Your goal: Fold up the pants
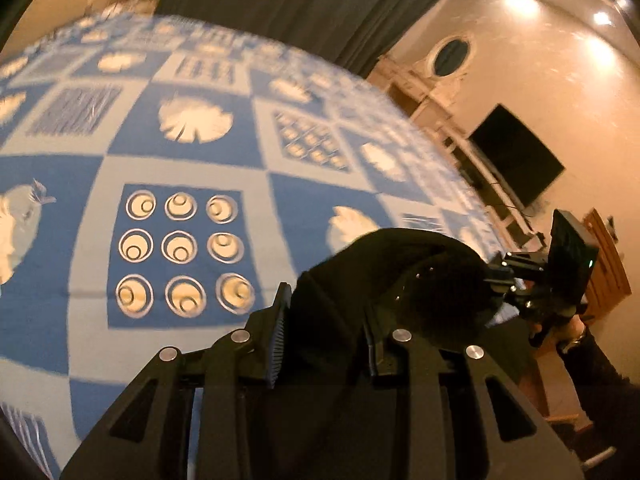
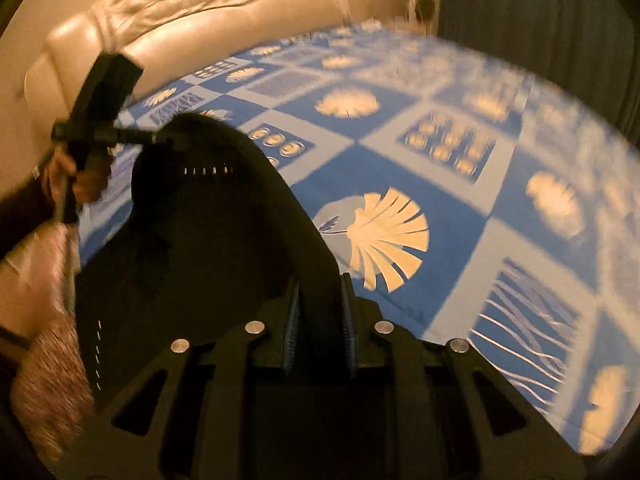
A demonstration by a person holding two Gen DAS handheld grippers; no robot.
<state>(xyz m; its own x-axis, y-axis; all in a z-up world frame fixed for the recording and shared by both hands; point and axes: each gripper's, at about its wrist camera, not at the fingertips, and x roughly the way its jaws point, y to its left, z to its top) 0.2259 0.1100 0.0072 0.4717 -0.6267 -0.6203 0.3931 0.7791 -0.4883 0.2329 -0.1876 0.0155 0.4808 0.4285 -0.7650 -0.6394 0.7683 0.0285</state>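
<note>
The black pants [image 1: 404, 276] hang between my two grippers above a bed with a blue and white patterned cover [image 1: 192, 148]. My left gripper [image 1: 326, 334] is shut on one edge of the pants. My right gripper [image 2: 320, 308] is shut on another edge of the pants [image 2: 208, 240], which drape to the left. In the left wrist view the right gripper [image 1: 496, 276] shows at the far end of the cloth. In the right wrist view the left gripper [image 2: 160, 138] shows at the upper left, held by a hand.
The bed cover [image 2: 440, 200] fills most of both views. A cream tufted headboard [image 2: 200, 12] stands at the far end. Dark curtains [image 1: 304, 4] hang behind. A black TV [image 1: 516, 156] and white shelving stand at the right wall.
</note>
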